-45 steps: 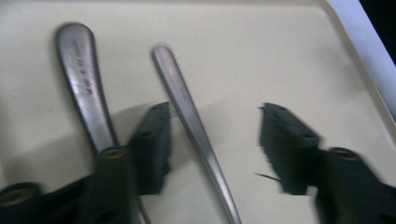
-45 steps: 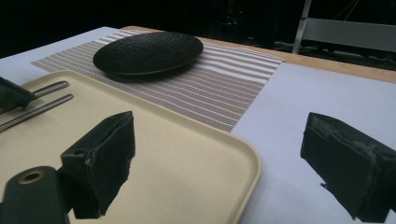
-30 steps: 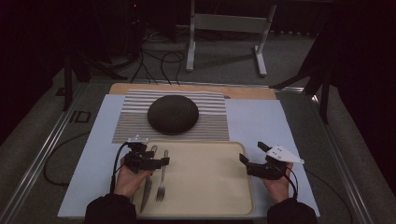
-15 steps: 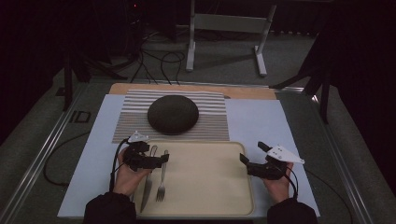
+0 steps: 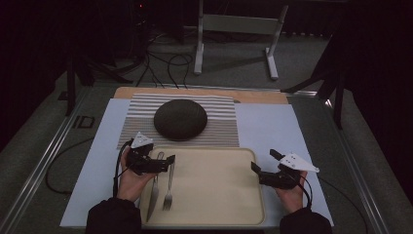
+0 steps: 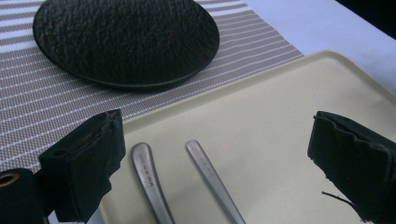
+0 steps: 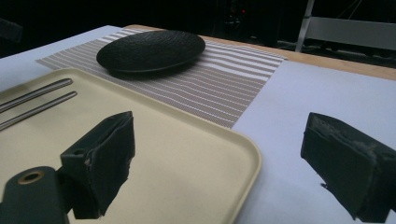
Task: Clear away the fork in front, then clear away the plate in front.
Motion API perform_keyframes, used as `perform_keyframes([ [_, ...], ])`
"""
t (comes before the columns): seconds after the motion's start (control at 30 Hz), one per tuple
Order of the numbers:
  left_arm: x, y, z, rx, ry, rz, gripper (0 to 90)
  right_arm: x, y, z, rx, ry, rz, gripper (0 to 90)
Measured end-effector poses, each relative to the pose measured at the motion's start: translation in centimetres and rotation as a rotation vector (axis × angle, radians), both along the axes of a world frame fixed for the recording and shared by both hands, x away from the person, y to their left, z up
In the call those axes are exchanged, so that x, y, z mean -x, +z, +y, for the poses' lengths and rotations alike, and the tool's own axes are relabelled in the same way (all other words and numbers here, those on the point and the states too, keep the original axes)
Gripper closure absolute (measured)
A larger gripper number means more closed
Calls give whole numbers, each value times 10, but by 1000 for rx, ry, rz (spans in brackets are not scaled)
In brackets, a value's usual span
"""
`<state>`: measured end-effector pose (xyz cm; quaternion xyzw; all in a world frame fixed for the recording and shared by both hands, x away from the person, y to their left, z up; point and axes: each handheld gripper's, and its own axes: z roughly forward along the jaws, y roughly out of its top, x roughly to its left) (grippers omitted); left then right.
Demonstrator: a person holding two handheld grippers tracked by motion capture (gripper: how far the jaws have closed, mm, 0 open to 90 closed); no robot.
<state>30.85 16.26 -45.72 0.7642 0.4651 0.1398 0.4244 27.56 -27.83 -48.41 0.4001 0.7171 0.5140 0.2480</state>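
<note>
Left tool point(image 5: 165, 161): jaws have just been opening and now stand wide apart, nothing pressed between them. It hovers at the left end of the cream tray point(image 5: 214, 214), over the handle ends of the knife point(image 5: 154, 187) and fork point(image 5: 169, 183), which lie side by side, released, on the tray. Compared with a second ago, the jaws are wider and the hand has barely shifted. Right tool point(image 5: 263, 168): unchanged, spread open astride the tray's right rim, holding nothing. Dark plate point(image 5: 180, 118) on striped placemat point(image 5: 221, 129), beyond the tray.
</note>
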Motion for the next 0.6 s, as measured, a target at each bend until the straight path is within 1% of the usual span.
perform_keyframes([
  [0.07, -1, 1, 1, -9, 7, -11, 47, 0, 0, -1, -1, -5, 0, 99],
  [0.13, -1, 2, 2, -2, -3, -26, 32, -1, 0, -2, -1, -8, 5, 99],
  [0.27, -3, 5, 4, -6, -2, -40, 6, -1, -1, -1, 1, -5, 5, 99],
  [0.37, -5, 9, 6, -8, 9, -64, 0, -1, -1, -1, 3, -7, 5, 99],
  [0.43, -6, 11, 9, 5, 19, -78, 0, -1, -1, -1, 3, -7, 4, 99],
  [0.6, -9, 16, 15, 8, 32, -96, 0, -1, -1, -2, 0, -8, 5, 99],
])
